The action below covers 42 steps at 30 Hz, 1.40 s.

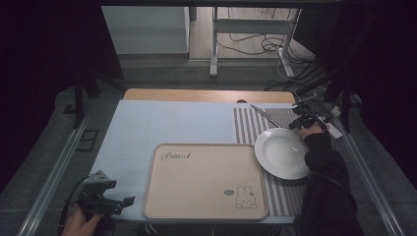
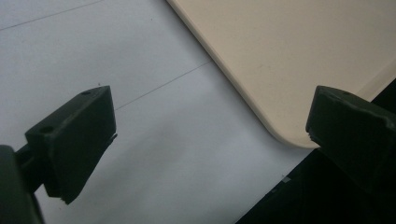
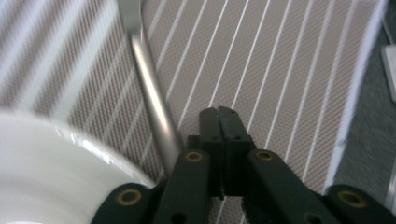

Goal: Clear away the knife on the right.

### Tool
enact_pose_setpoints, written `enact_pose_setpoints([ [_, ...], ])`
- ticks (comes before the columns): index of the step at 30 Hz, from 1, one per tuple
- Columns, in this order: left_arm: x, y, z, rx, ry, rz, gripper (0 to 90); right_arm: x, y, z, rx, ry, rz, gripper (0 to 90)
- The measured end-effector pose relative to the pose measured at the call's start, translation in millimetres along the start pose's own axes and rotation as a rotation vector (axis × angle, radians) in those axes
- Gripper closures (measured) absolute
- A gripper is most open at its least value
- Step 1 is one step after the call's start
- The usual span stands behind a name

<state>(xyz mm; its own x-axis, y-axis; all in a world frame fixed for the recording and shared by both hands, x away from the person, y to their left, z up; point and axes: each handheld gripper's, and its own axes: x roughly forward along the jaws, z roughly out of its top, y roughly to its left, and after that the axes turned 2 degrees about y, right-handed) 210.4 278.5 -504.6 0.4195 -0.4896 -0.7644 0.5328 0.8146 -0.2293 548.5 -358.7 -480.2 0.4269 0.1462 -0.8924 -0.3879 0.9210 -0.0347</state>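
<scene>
A white plate (image 1: 282,152) rests on a striped placemat (image 1: 246,123) at the right of the table. Behind it a metal utensil (image 1: 264,115) lies slantwise on the mat. My right gripper (image 1: 296,123) is just behind the plate's far right rim. In the right gripper view its jaws (image 3: 223,112) are pressed together, and no object shows between them. The utensil's handle (image 3: 152,107) runs along their left side and the plate rim (image 3: 46,154) is at lower left. My left gripper (image 1: 120,196) is open (image 2: 212,107) at the near left, over the pale blue mat (image 2: 140,154).
A beige tray (image 1: 204,179) with a rabbit drawing lies at the middle front; its rounded corner (image 2: 280,70) is between my left jaws. The table's near edge lies just under the left gripper. Cables and a power strip (image 1: 334,129) sit beyond the right edge.
</scene>
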Motion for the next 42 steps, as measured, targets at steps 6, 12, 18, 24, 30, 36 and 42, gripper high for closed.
enact_pose_setpoints([
  [6, -0.1, 0.1, -0.2, 0.000, -0.001, 0.001, 2.7, 1.8, -0.4, 15.6, 0.032, -0.032, -0.023, 25.1],
  [12, -0.1, 0.0, -0.2, 0.000, -0.002, 0.001, 2.7, 16.0, 8.4, 24.9, 0.020, 0.014, -0.017, 0.0],
  [18, -0.1, 0.0, -0.2, -0.001, -0.002, 0.001, 2.7, 30.9, 9.9, 24.2, 0.001, 0.078, -0.021, 2.5],
  [24, 0.2, 0.0, 0.1, 0.003, 0.003, 0.003, 2.8, 25.7, 11.0, 25.6, -0.048, 0.092, 0.009, 37.7],
  [30, 0.0, 0.0, -0.2, 0.002, 0.001, 0.003, 2.8, 20.9, 12.9, 31.3, -0.130, 0.161, 0.043, 77.3],
  [36, 0.1, -0.1, -0.1, 0.004, 0.003, 0.004, 2.8, 20.7, 13.3, 32.6, -0.163, 0.173, 0.052, 80.3],
  [42, 0.3, 0.0, 0.4, 0.004, 0.005, 0.004, 2.8, 18.1, 12.3, 31.5, -0.164, 0.134, 0.047, 80.5],
])
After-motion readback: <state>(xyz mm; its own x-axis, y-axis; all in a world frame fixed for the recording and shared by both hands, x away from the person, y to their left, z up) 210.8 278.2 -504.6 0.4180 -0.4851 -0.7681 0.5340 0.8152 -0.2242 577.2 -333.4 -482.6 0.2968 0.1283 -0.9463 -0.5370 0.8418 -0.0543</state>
